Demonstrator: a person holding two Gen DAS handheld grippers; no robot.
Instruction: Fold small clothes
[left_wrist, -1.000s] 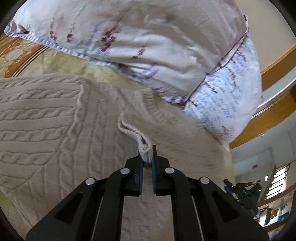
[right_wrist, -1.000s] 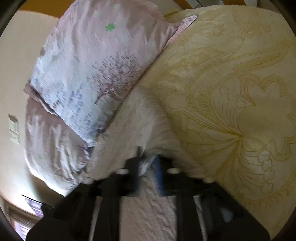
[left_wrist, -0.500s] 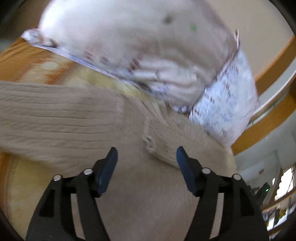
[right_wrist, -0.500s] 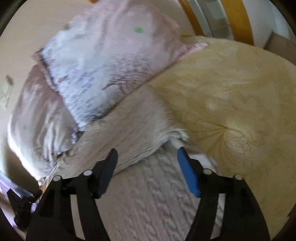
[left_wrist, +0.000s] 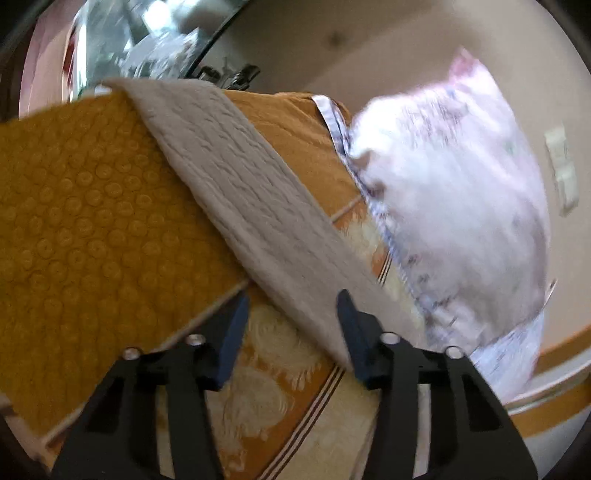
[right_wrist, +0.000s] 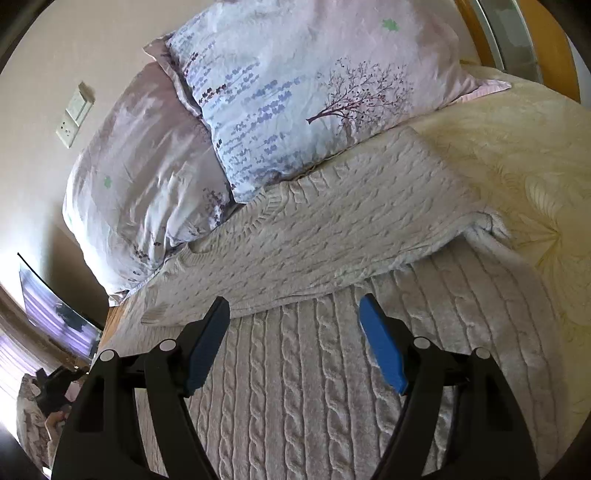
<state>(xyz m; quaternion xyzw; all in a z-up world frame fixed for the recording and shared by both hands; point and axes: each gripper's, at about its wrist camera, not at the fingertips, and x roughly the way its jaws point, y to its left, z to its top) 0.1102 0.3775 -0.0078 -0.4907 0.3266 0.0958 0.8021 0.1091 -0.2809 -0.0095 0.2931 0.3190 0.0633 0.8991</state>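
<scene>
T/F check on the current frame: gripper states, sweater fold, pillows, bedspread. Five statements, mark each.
1. The right gripper is shut on the sweater. False: its jaws stand open, holding nothing.
2. The sweater has a section folded over onto itself. True.
3. Two pillows lie beyond the sweater in the right wrist view. True.
4. The left gripper grips a sleeve. False: it is open and empty.
5. The bedspread beside the sweater is plain blue. False: it is pale yellow with a floral pattern.
</scene>
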